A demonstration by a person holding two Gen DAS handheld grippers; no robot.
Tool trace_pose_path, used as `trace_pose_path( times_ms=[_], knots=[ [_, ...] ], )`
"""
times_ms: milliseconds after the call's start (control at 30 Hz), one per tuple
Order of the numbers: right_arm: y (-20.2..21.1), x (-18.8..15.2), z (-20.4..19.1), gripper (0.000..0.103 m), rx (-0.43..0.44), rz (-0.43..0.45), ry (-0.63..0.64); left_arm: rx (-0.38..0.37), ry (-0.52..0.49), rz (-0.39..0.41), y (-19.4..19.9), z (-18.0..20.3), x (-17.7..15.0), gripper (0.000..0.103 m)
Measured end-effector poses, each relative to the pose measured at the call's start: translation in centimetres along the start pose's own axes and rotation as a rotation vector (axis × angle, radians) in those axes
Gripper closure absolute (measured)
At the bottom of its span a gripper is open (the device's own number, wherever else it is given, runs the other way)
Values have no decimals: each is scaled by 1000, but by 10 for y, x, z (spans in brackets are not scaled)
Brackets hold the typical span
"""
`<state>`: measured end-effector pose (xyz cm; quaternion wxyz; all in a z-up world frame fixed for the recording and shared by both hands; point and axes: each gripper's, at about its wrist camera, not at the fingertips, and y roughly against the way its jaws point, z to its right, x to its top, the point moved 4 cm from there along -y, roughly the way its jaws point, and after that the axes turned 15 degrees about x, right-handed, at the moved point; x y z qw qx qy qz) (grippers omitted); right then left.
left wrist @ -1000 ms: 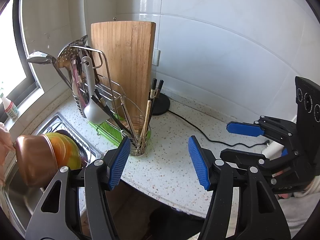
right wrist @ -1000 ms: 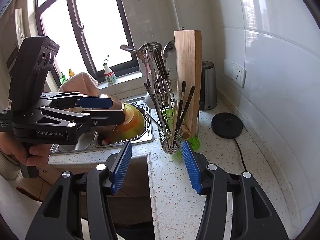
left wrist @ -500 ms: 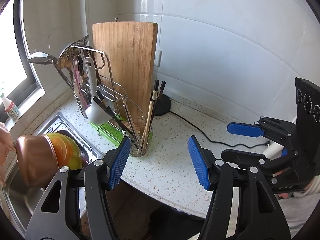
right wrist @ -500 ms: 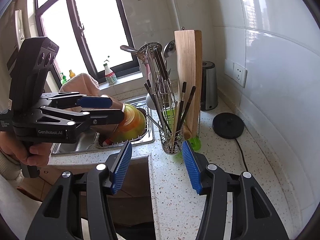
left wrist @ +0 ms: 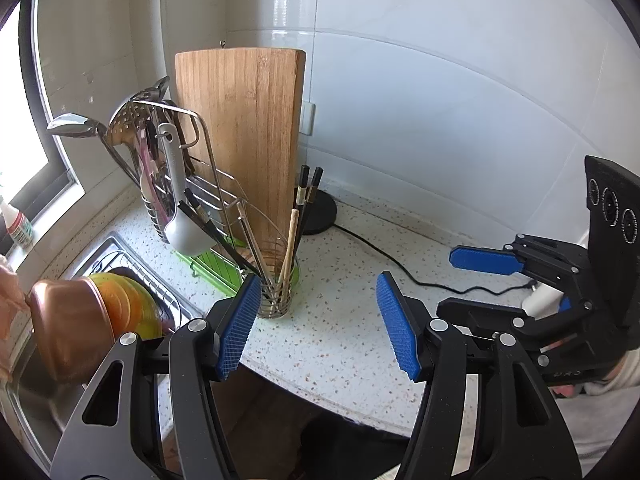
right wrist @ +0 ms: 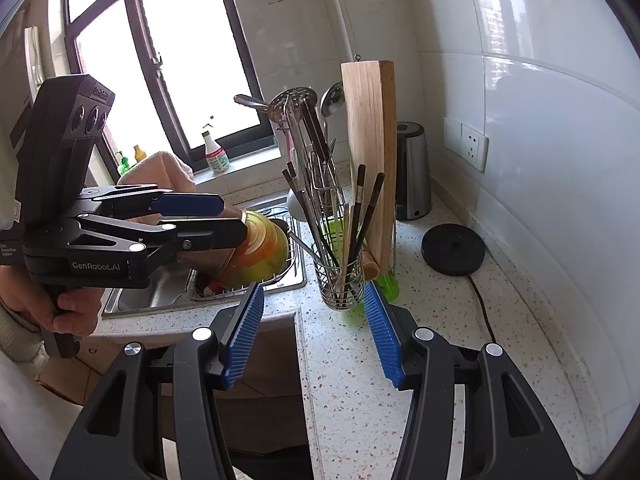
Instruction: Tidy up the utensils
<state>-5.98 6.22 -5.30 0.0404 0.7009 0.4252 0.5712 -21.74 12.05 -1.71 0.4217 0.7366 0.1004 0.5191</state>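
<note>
A round wire utensil cup (left wrist: 276, 296) (right wrist: 340, 284) stands on the speckled counter and holds several dark and pale chopsticks (left wrist: 296, 216) (right wrist: 362, 208). Behind it a wire rack (left wrist: 188, 184) (right wrist: 316, 160) carries a slotted spoon, ladles and a grey spoon, with a wooden cutting board (left wrist: 248, 132) (right wrist: 370, 152) upright against it. My left gripper (left wrist: 316, 320) hovers open just in front of the cup, nothing between its blue pads. My right gripper (right wrist: 314, 332) is open too, empty, a little before the cup.
A sink (right wrist: 160, 292) to the left holds stacked yellow and copper bowls (left wrist: 92, 320). A black kettle base (right wrist: 454, 250) with its cord and a steel kettle (right wrist: 414, 172) sit by the tiled wall. Bottles line the window sill. A green drip tray lies under the rack.
</note>
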Motion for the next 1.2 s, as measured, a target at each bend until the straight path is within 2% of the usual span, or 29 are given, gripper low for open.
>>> trace_pose_path(
  times_ms=[1200],
  knots=[
    [4,3,1,53,9,10,12,-15,-2,-5,-4,2,5,45]
  ],
)
